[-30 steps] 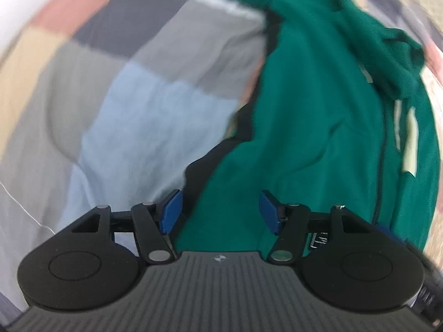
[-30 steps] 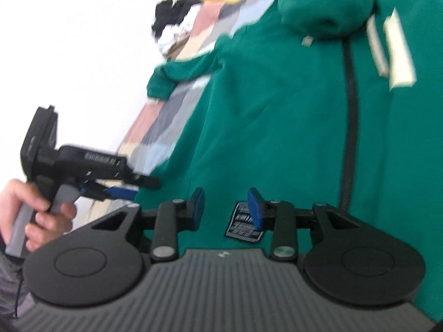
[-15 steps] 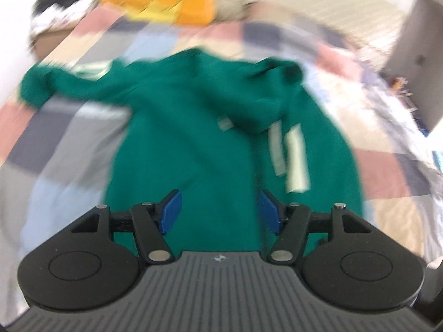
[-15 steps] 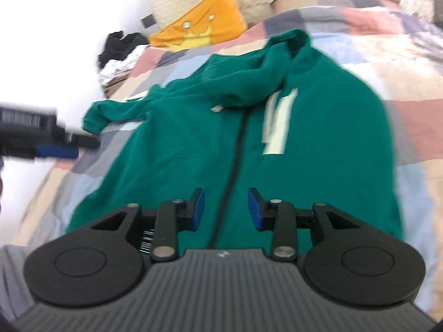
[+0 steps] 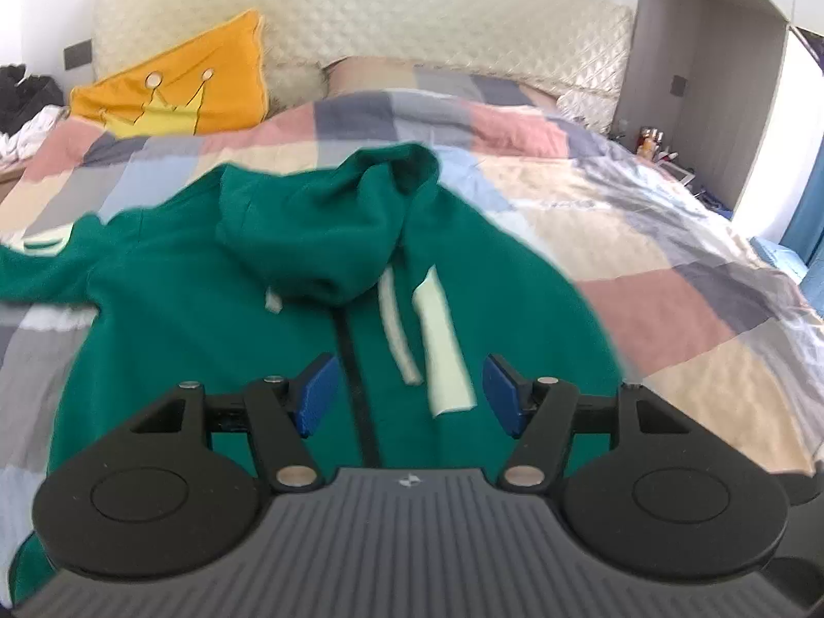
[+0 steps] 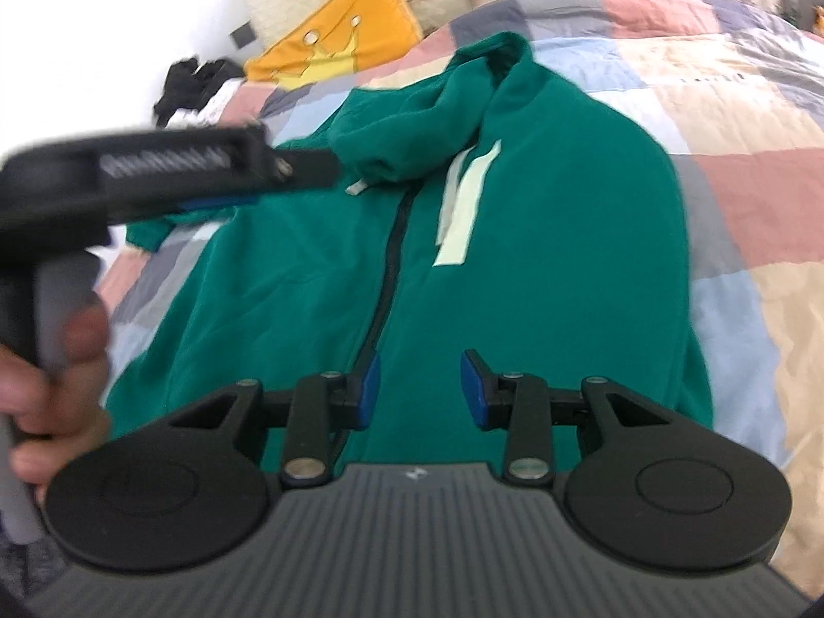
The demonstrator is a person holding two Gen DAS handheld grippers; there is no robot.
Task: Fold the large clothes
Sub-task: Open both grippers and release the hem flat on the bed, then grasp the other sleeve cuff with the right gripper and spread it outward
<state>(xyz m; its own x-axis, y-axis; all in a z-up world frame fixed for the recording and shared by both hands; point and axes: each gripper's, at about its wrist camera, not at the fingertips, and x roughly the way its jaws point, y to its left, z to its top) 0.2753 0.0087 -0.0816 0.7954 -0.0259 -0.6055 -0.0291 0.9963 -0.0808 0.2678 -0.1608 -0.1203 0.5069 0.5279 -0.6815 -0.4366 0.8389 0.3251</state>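
Green fleece, a zip-up hoodie [image 5: 216, 319], lies front-up on the patchwork bed [image 5: 669, 268], spread nearly flat and not yet folded. Its long axis runs from the near hem away to the hood [image 5: 319, 226], which points toward the headboard [image 5: 391, 10] and the orange pillow [image 5: 175, 87]; the dark zip [image 6: 389, 268] follows that line. One sleeve [image 5: 36, 268] stretches out to the left side. The left gripper [image 5: 407, 391] hangs above the chest, jaws spread wide and empty; the right gripper [image 6: 419, 391] hovers over the lower front, likewise parted and holding nothing. The step in hand looks like lining up for the first fold. The next move likely calls for pinching the outstretched sleeve or a side edge and carrying it across toward the zip
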